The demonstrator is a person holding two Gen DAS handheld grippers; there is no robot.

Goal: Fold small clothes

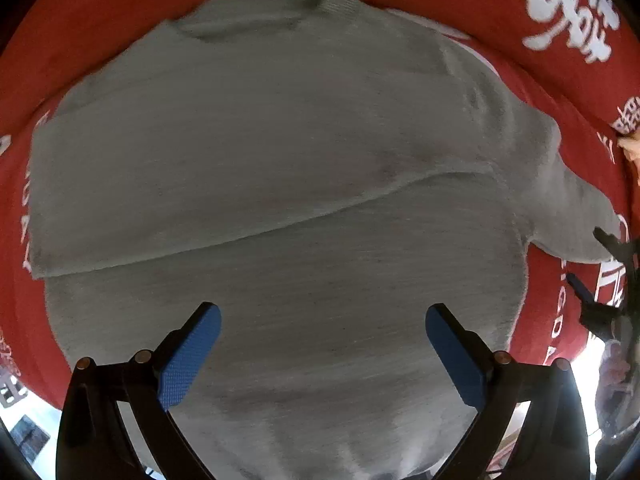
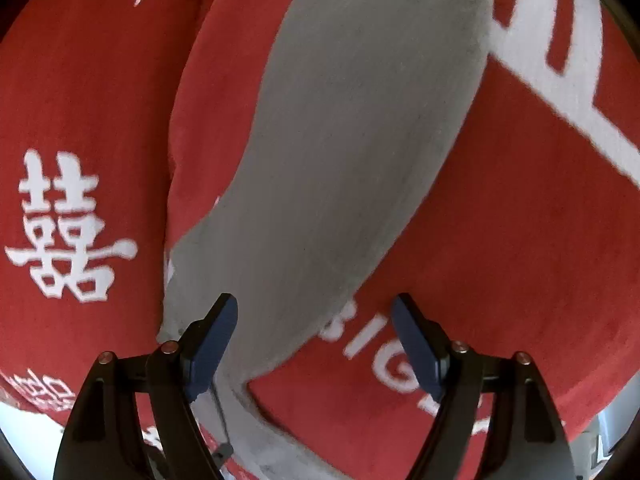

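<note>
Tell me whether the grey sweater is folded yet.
Partly: one sleeve lies folded across the grey sweater; the other sleeve still stretches out over the red cloth.

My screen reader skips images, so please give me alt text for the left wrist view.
A grey sweater lies on a red blanket with white lettering, one sleeve already folded across its chest, the other stretching right. The left tool hangs open above the hem, holding nothing.

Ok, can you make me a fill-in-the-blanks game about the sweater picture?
1. The sweater is the colour ____.
2. It lies on a ____ blanket with white writing.
3. The right hand-held gripper hangs over the sweater's ____.
4. Both hand-held grippers, including the left, are ____.

Missing words: grey, red, sleeve, open
</note>
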